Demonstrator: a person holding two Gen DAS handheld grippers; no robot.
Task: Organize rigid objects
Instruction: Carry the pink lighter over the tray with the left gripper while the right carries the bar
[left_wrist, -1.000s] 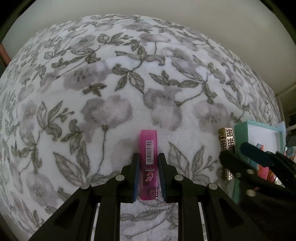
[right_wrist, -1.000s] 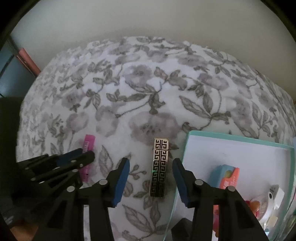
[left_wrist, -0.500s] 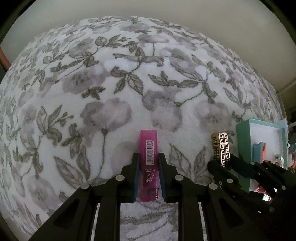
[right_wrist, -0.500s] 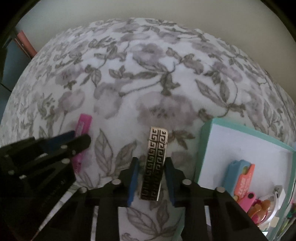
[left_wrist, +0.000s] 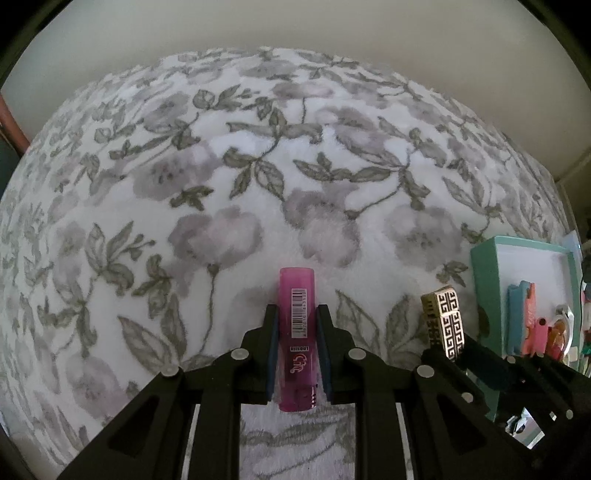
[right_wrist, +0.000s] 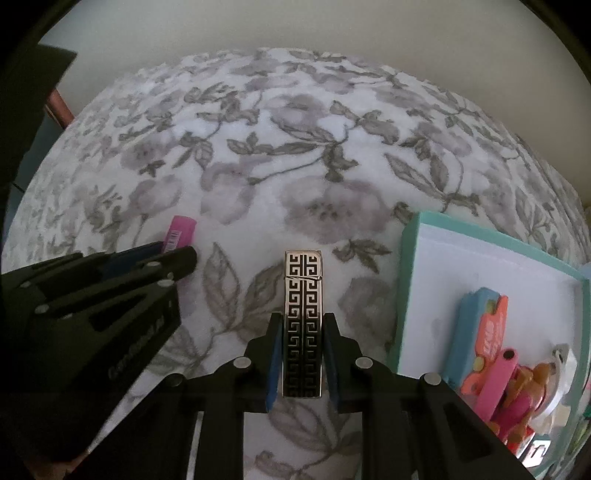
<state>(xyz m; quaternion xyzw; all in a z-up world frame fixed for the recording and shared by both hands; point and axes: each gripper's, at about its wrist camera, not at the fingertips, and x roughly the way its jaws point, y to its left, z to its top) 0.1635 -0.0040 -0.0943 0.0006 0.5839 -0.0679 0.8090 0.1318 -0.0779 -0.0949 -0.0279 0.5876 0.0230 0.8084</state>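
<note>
Left gripper (left_wrist: 296, 325) clamps a pink lighter (left_wrist: 297, 339) between its fingers above the floral blanket (left_wrist: 258, 184). Right gripper (right_wrist: 300, 332) grips a gold-and-black patterned lighter (right_wrist: 302, 325), just left of the teal tray (right_wrist: 410, 288) holding colourful items.

Pink lighter (left_wrist: 296, 339): translucent glossy plastic with a paper barcode label. Patterned lighter (right_wrist: 303, 325): polished metal, black inlay. Blanket (left_wrist: 258, 192): soft, fuzzy matt cloth, floral print. Box (right_wrist: 410, 280): smooth matt teal rim. Gripper fingers (left_wrist: 271, 350): matt black plastic.
</note>
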